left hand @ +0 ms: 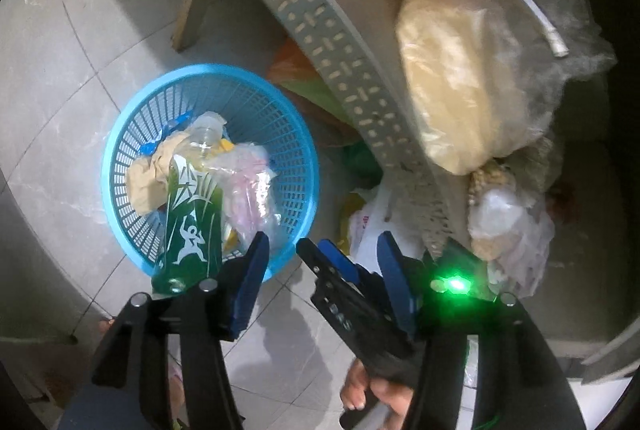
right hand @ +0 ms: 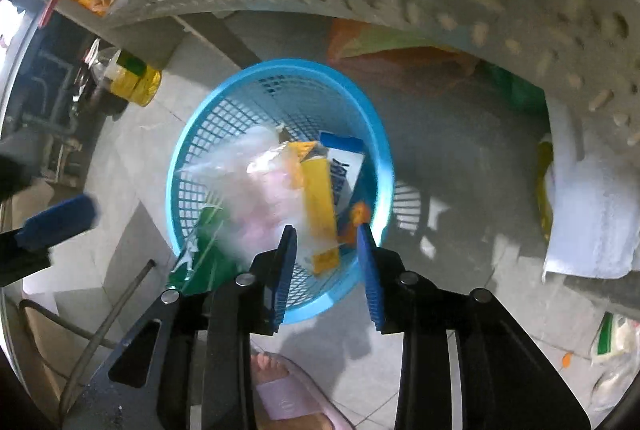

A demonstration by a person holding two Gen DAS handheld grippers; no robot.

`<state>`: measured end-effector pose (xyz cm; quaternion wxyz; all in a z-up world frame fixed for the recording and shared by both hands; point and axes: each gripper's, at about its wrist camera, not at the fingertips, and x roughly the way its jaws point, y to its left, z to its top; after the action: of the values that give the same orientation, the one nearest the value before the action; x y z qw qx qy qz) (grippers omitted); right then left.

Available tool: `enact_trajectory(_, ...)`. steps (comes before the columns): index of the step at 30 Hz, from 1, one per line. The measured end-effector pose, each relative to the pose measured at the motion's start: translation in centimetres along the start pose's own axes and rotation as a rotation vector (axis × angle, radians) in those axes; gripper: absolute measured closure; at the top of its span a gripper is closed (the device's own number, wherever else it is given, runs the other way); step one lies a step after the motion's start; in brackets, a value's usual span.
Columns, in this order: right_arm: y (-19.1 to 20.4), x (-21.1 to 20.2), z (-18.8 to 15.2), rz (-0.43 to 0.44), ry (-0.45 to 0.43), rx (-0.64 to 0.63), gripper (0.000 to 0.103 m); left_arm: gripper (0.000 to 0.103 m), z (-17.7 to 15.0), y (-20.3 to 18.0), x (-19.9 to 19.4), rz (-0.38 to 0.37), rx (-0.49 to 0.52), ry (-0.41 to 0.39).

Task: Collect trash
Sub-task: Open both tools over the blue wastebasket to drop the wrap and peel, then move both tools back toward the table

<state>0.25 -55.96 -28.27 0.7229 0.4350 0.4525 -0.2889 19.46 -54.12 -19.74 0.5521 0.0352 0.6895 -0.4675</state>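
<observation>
Now your left gripper and right gripper gape empty over the blue basket, green bottle and wrappers in, more bags left.

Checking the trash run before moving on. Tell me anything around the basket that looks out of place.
The green wrapper is not fully in the blue basket: its lower end hangs over the near rim by the left claw. On the floor, an orange scrap and a green-and-white packet lie outside it.
</observation>
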Motion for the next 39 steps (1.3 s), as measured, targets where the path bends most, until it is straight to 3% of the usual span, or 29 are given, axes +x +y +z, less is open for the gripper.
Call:
enact_trajectory(9, -0.7, -4.7, -1.3, 0.014, -0.071, 0.003, 0.071, 0.049, -2.6, -2.9, -7.5, -0.008, 0.089, -0.090)
enact_trajectory(12, 0.1, -7.6, -2.5, 0.022, -0.108, -0.032, 0.065, 0.047, -4.8, -4.0, -11.3, -0.008, 0.141, -0.144)
enact_trajectory(18, 3.4, -13.9, -6.4, 0.066, -0.171, -0.165, 0.040, 0.033, -11.7, -4.7, -19.4, 0.028, 0.263, -0.243)
enact_trajectory(22, 6.0, -17.2, -9.4, 0.109, -0.184, -0.275, 0.033, 0.020, -18.5, -3.6, -25.2, 0.101, 0.339, -0.405)
enact_trajectory(32, 14.6, -22.3, -13.3, 0.170, -0.270, -0.513, 0.019, 0.011, -29.7, 2.8, -33.4, 0.231, 0.133, -0.705)
enact_trajectory(39, 18.8, -23.7, -15.2, 0.174, -0.325, -0.626, 0.011, 0.006, -32.9, 5.4, -35.9, 0.357, 0.076, -0.793)
